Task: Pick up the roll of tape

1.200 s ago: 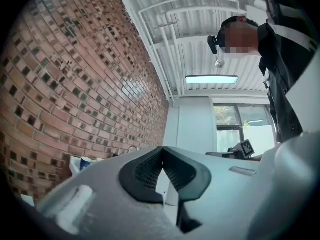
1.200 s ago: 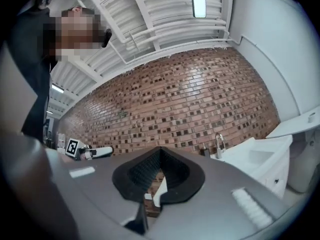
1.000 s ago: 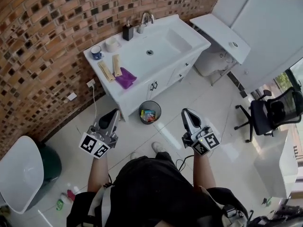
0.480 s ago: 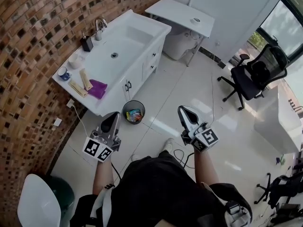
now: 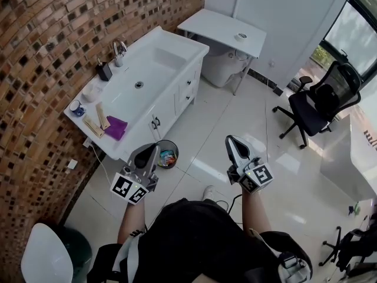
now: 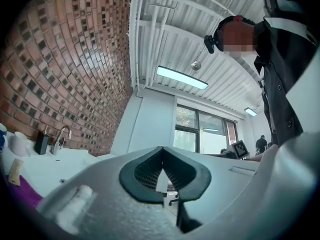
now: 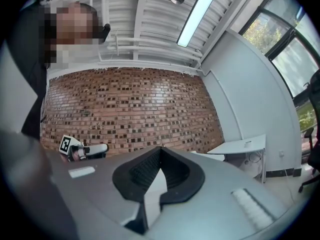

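**Head view.** A person stands on a glossy white tiled floor (image 5: 218, 114), holding a grey two-jaw tool in each hand. The left gripper (image 5: 153, 153) and the right gripper (image 5: 231, 141) are held side by side, well apart, both pointing away from the body. A small pale ring, apparently the roll of tape (image 5: 241, 36), lies near the far right edge of a white rectangular table (image 5: 215, 23) by the white wall, well apart from both grippers. To the left, a white vanity cabinet with a sunken basin (image 5: 150, 78) stands against a brown brick wall (image 5: 47, 40). On the cabinet are a chrome tap (image 5: 119, 47), a black soap dispenser (image 5: 105, 71), a blue-patterned cup (image 5: 75, 107) and a purple cloth (image 5: 115, 128). A round black waste bin (image 5: 168, 156) with coloured wrappers inside stands on the floor beside the cabinet, and a black office chair (image 5: 318, 108) stands at right.

**Left gripper view.** The left gripper (image 6: 161, 151) is clenched, its ribbed black pads (image 6: 145, 171) meeting at the tips with nothing grasped. Beyond are the brick wall, the basin and windows.

**Right gripper view.** The right gripper (image 7: 161, 149) is likewise clenched and empty, tips together. The white table stands at right with the tape (image 7: 248, 143) on top.
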